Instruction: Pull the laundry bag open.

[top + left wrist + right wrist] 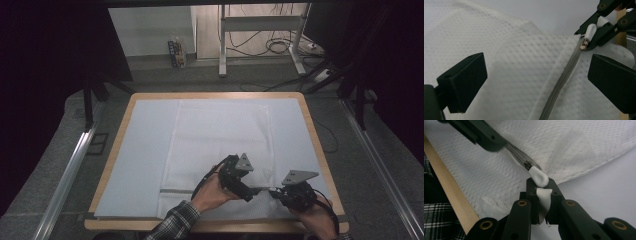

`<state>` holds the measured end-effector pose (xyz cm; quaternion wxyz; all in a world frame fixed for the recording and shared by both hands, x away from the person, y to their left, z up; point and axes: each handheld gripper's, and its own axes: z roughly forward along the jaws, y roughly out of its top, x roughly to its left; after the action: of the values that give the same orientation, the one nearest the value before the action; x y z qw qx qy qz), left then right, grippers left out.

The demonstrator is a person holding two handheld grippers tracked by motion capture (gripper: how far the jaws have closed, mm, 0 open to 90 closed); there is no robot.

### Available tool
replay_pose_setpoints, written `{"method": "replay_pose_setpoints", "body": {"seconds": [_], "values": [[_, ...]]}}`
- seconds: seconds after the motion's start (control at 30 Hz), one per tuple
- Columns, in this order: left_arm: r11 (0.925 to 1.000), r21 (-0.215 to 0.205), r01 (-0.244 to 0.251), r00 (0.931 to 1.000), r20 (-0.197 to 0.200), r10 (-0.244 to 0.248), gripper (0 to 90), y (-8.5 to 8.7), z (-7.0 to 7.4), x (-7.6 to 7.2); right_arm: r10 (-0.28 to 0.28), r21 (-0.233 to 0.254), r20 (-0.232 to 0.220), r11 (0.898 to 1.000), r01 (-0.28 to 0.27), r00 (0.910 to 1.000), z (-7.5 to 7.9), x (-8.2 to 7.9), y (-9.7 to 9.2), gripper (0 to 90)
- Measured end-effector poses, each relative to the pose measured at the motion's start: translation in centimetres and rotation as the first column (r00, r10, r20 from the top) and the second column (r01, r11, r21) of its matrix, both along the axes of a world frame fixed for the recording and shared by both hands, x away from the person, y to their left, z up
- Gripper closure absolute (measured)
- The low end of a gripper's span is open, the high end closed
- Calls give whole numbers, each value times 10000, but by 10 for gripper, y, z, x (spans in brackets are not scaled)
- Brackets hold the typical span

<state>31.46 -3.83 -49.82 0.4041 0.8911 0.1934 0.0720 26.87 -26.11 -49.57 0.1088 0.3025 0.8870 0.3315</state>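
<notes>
White mesh fabric, a flat zippered cover or bag (220, 145), lies spread on a pale blue sheet (145, 155) that covers a wooden-edged table (312, 127). Its grey zipper (560, 85) runs along the near edge, close to the person.

At the near right, the right gripper (541, 185) has its jaws closed on the zipper's white pull tab (538, 177), with a white strap-like piece of it pinched between them. That hold looks meant for drawing the slider along the grey zipper while the cover stays flat.

Just to the left of it, the left gripper (536, 82) hangs over the mesh with its jaws wide apart, one black pad on each side of the zipper line and neither pressing the cloth. Its place suggests it is there to pin or steady the fabric beside the zipper, so that the pull does not drag the whole cover along. In the high view the two grippers sit close together over the near edge of the cover, the left gripper (235, 175) angled toward the right gripper (295, 192).

Counted: one mesh cover, one zipper, one pull tab, one blue sheet, one table, two grippers, two hands.
</notes>
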Motion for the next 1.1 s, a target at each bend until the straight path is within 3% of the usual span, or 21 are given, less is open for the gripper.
{"method": "replay_pose_setpoints", "body": {"seconds": [0.1,0.33,0.5,0.6,0.63,0.73,0.97,1.1], "values": [[9997,191,137,9997,211,-141,24,-9,0,2,-9,31,-42,10000,9,10000,1,0,0,825],[9999,74,137,9997,197,-138,23,-18,-2,7,51,12,8,10000,-51,10000,1,0,1,822],[9995,-125,-285,9994,205,287,24,-17,-3,10,143,-6,109,9999,-143,9998,1,-1,2,820],[9971,172,-740,9961,490,731,39,-16,-5,11,285,-30,155,9996,-285,9995,2,-2,3,820],[9980,241,-589,9973,455,578,39,-15,-5,13,391,47,130,9992,-391,9992,2,-2,3,820],[9956,-643,-675,9977,-122,668,38,-12,-3,14,71,-168,68,9998,-70,10000,2,-2,5,821],[9970,-742,-232,9997,-38,230,34,-19,7,11,64,17,34,10000,-65,10000,2,-2,4,821],[9989,-440,142,9999,95,-138,28,-23,7,9,72,52,48,10000,-72,10000,2,-2,4,821]]}}
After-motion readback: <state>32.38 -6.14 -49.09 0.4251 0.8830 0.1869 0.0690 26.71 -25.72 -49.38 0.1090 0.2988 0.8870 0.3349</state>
